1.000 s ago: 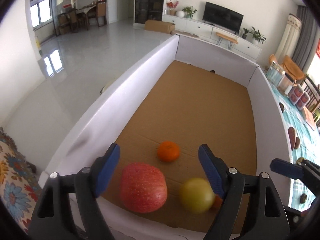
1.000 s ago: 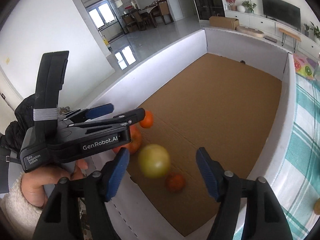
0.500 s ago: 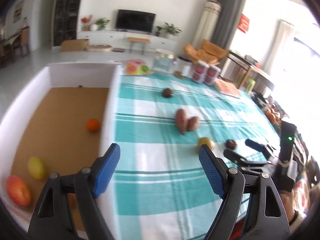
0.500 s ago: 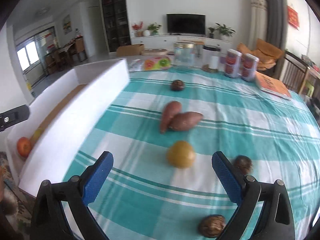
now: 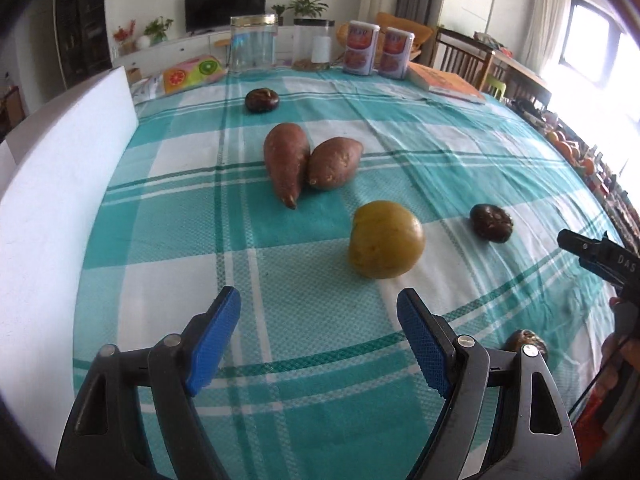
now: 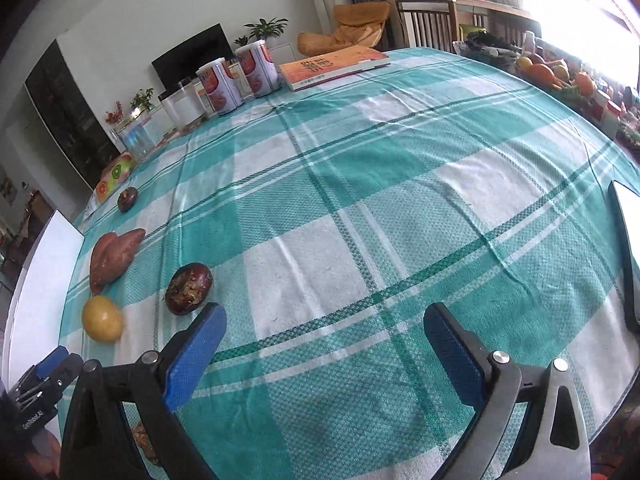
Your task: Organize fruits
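My left gripper (image 5: pixel 318 336) hangs low over the checked cloth (image 5: pixel 280 320), fingers pointing forward and tilted down toward the table, jaws spread wide with nothing between them. Just beyond its right finger (image 5: pixel 420 344) and apart from it sits the yellow fruit (image 5: pixel 386 239), resting on the cloth. My right gripper (image 6: pixel 322 354) is held at a similar low tilt over a bare stretch of cloth, jaws also wide and holding nothing; its left finger (image 6: pixel 196 350) is just in front of a dark fruit (image 6: pixel 189 288), though I cannot tell whether they touch. In the left view the right gripper's body pokes in at the right edge, with the hand (image 5: pixel 622 356) that holds it below. A second dark fruit (image 5: pixel 525 342) shows near my left gripper's right arm, mostly hidden. Farther on, two sweet potatoes (image 5: pixel 308 160) lie touching side by side, tapered ends toward me. A third dark fruit (image 5: pixel 261 100) sits beyond them. The white box wall (image 5: pixel 52 208) runs along the left edge of the table. At the far edge stand a glass jar (image 5: pixel 253 44), a second jar (image 5: pixel 314 45), two cans (image 5: pixel 376 52) and a book (image 5: pixel 446 82).
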`<control>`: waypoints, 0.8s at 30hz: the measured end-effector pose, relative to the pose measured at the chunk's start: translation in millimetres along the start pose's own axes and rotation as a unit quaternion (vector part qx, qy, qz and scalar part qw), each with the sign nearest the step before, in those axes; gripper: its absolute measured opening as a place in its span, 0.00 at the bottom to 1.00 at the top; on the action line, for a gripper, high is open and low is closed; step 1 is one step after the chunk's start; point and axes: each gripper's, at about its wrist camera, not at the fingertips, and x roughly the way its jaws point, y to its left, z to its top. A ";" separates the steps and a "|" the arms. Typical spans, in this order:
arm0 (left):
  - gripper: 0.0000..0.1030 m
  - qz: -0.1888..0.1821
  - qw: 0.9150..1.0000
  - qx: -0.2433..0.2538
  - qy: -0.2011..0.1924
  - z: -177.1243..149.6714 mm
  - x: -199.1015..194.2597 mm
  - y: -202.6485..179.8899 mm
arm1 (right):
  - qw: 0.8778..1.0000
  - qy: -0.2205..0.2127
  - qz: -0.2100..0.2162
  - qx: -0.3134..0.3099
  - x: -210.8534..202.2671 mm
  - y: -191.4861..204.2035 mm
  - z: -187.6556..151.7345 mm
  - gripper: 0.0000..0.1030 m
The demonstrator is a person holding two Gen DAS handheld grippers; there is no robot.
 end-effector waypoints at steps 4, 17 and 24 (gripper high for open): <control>0.80 0.020 1.000 0.003 -0.009 -1.6 8.3 9.2 | 1.000 0.005 -0.026 0.002 8.9 0.2 -1.3 0.96; 0.85 0.034 0.999 0.007 0.012 -4.4 22.3 11.0 | 0.999 0.007 -0.050 -0.008 13.6 4.4 -3.6 0.96; 0.86 0.033 0.999 0.007 0.012 -4.3 22.4 11.5 | 0.999 0.007 -0.052 -0.009 13.8 4.6 -3.8 0.97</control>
